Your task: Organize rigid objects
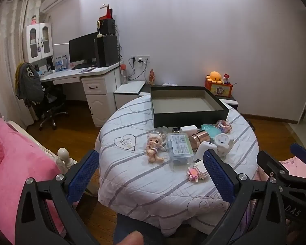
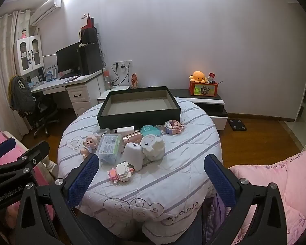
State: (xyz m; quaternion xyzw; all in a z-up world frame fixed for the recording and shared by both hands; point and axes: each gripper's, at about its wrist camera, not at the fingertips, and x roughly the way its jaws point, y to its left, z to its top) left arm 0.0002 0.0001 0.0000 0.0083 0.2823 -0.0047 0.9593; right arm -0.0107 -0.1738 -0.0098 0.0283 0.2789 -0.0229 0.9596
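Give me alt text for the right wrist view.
An open right gripper hovers over a round quilt-covered table where small toys and containers cluster before an empty dark box. Nothing is held.

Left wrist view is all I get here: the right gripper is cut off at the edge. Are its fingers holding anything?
Observer: No. The right gripper has its fingers wide apart with nothing between them.
Operator: A finger covers the pink block toy. Where does it lie?
Observer: On the striped cloth, just in front of the white dome.
Operator: Anything on the floor at the far right?
Observer: A black bathroom scale lies on the wood there, by the low cabinet.
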